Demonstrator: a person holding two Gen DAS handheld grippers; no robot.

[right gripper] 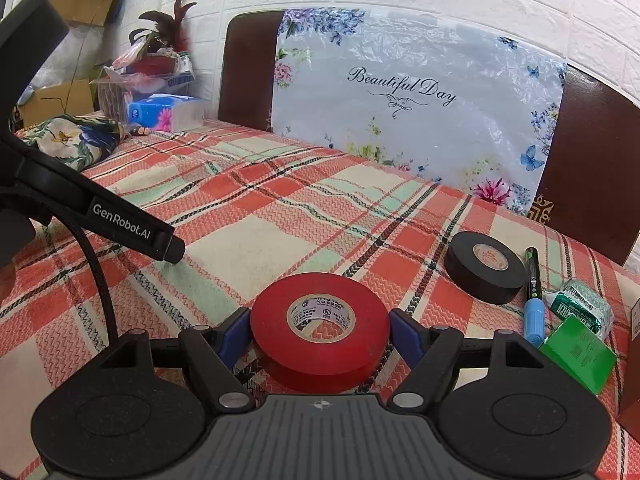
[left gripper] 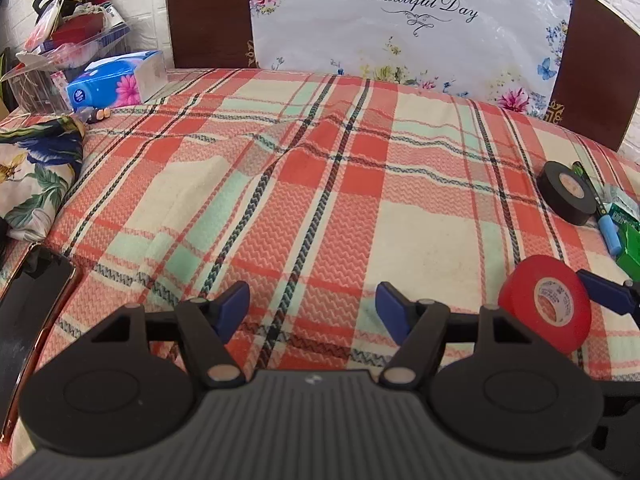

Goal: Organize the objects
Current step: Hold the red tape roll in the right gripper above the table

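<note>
A red tape roll [right gripper: 320,326] lies flat on the plaid cloth [right gripper: 248,240] between the blue fingers of my right gripper [right gripper: 320,336]; the pads sit at its sides, and contact is unclear. It also shows in the left wrist view [left gripper: 546,314]. A black tape roll [right gripper: 486,266] lies further right, also seen in the left wrist view [left gripper: 566,192]. A pen with a blue cap [right gripper: 534,292] and green packets [right gripper: 578,354] lie beside it. My left gripper [left gripper: 312,310] is open and empty over bare cloth.
A blue tissue box [left gripper: 116,80] and clutter [left gripper: 68,40] stand at the back left. A floral cloth [left gripper: 32,172] and a dark phone [left gripper: 28,320] lie at the left. A "Beautiful Day" bag [left gripper: 400,32] leans on the brown headboard [left gripper: 208,12].
</note>
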